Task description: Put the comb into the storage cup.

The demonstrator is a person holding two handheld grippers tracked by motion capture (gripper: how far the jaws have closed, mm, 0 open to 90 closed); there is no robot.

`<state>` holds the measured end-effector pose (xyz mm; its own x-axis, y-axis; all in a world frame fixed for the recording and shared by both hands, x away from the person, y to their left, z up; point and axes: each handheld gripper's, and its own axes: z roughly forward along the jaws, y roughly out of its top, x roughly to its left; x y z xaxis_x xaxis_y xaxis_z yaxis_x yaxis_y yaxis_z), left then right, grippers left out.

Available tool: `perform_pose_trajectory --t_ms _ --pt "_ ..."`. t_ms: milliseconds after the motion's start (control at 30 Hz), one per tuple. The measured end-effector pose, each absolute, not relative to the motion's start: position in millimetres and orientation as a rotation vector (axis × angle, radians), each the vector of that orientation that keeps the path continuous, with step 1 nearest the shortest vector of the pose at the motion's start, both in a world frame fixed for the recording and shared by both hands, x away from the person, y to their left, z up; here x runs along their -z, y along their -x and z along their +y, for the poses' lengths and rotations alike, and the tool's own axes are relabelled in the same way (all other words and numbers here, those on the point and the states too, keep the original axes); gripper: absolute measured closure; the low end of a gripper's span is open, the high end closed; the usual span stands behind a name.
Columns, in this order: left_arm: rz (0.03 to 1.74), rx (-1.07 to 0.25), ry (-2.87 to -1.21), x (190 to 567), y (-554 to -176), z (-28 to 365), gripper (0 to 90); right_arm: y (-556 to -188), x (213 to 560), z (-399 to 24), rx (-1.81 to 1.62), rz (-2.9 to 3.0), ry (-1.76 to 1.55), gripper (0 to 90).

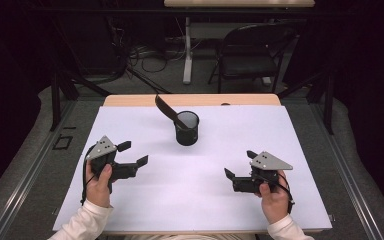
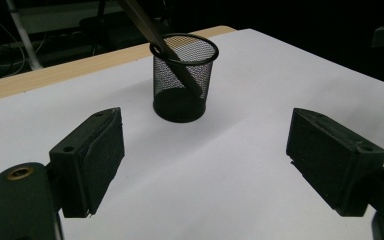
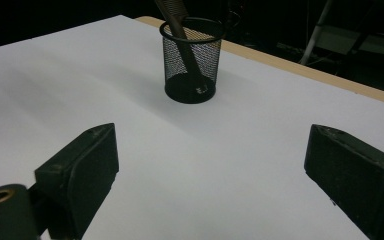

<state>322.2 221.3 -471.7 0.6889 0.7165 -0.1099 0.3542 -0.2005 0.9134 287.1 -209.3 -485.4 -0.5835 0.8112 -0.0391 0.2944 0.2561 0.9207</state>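
A black wire-mesh cup (image 1: 187, 128) stands upright on the white sheet (image 1: 195, 200) that covers the table, toward the far edge and about midway across it. A dark flat-handled tool (image 1: 166, 109) rests inside the cup, its lower end on the cup's floor, its shaft leaning against the rim and sticking out toward the far left. In the left gripper view the cup (image 2: 184, 77) and the tool (image 2: 152, 31) lie ahead, centred between the two jaws. In the right gripper view the cup (image 3: 192, 60) sits ahead and slightly left of centre, with the tool (image 3: 177, 25) leaning out over its rim.

The left gripper (image 1: 134, 153) hovers near-left of the cup, well apart from it, with its jaws spread wide and nothing between them. The right gripper (image 1: 240, 165) is held near-right of the cup, also well apart, with its jaws likewise released and grasping nothing; bare sheet shows between the pads. Each gripper is carried in one hand, the sleeves entering from the near edge. Neither gripper touches the cup or the tool.
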Motion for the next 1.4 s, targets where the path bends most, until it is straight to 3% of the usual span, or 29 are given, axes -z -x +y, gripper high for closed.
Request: perform_pose_trajectory --t_ms 1400 --pt "0.971 -0.421 -1.707 526 -313 260 16.0 -296 517 -271 -1.178 1.839 -1.228 7.0"
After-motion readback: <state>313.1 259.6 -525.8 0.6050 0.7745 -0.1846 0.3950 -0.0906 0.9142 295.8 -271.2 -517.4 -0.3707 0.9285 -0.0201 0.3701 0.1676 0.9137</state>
